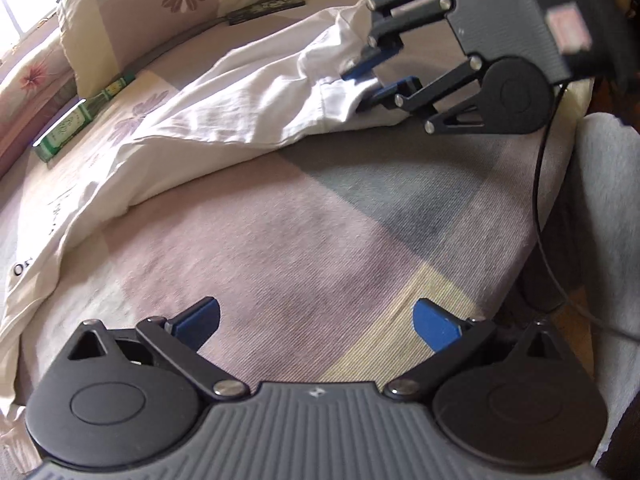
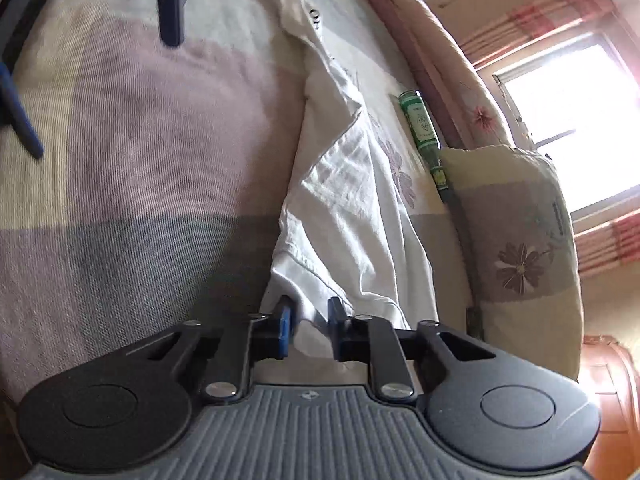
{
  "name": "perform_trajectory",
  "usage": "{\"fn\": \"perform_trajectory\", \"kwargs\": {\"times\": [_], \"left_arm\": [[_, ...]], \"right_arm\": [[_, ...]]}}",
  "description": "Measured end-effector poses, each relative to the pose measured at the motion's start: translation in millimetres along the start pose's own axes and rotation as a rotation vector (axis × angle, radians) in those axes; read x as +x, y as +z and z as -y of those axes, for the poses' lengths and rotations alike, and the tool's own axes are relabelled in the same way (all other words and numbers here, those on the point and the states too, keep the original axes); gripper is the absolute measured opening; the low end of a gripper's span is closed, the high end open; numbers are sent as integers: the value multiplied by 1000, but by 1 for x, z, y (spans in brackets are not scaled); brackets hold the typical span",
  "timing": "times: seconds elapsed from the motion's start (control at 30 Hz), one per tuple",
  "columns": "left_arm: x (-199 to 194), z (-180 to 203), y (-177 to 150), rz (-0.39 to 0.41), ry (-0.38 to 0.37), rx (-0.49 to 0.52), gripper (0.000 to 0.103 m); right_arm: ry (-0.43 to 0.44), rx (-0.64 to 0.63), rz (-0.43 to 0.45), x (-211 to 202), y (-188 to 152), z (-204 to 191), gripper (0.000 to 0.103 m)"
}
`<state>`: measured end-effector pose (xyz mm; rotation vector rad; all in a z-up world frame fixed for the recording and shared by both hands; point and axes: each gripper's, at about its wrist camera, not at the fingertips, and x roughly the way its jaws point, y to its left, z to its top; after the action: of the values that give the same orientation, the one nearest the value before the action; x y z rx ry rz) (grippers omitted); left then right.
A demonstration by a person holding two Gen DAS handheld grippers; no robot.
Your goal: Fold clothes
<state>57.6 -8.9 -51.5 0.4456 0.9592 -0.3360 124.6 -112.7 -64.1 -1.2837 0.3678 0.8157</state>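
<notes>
**Right gripper at the near end of the white garment, left gripper apart over bare sheet**

Blue fingertips of the right gripper (image 2: pixel 308 322) stand nearest the right wrist camera, with a narrow gap between them, and a hemmed edge of the white garment (image 2: pixel 352 216) sits inside this gap. The pads are not fully pressed together in this view, so I cannot tell for sure if the cloth is pinched or only lies between them; the left wrist view shows the same gripper (image 1: pixel 378 82) with its fingers at the cloth edge, which looks like a loose hold.

From the right gripper the garment runs away toward 12 o'clock, a long rumpled strip with its long axis along the line of the fingers. It lies on the bed sheet (image 2: pixel 140 140), and a green box (image 2: pixel 422 132) rests beside it at about 1 o'clock, near the pillow (image 2: pixel 516 240).

In the left wrist view the left gripper (image 1: pixel 316 322) is spread wide and holds nothing. Only sheet lies between its fingers. The garment crosses its view from 8 o'clock up to 1 o'clock, and its far end with dark print is at about 9 o'clock.

So the right gripper is at one end of the strip, and the left is the nearer one to the other end.
</notes>
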Motion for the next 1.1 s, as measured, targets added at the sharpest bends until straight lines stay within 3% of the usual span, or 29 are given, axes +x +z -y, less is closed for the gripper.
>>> {"fn": "perform_trajectory", "kwargs": {"times": [0.03,0.17,0.33,0.57,0.83,1.0,1.07,1.1], "left_arm": [[-3,-3,-2,4,9,-4,102],[-16,-18,-10,17,39,-27,102],[-33,-38,-21,31,69,-67,102],[-59,-73,-44,40,153,-155,102],[-82,-89,-57,78,199,-207,103],[-88,-90,-57,85,212,-210,103],[-89,-90,-57,87,213,-212,103],[-89,-90,-58,87,212,-213,103]], "right_arm": [[18,8,-3,-2,2,1,6],[125,151,58,-28,16,11,5],[404,391,148,-58,34,16,5],[578,511,210,-73,69,-5,5],[659,557,266,-77,114,-24,6],[657,562,262,-74,131,-29,6],[668,595,240,-68,129,-28,13],[658,621,234,-68,125,-25,23]]}}
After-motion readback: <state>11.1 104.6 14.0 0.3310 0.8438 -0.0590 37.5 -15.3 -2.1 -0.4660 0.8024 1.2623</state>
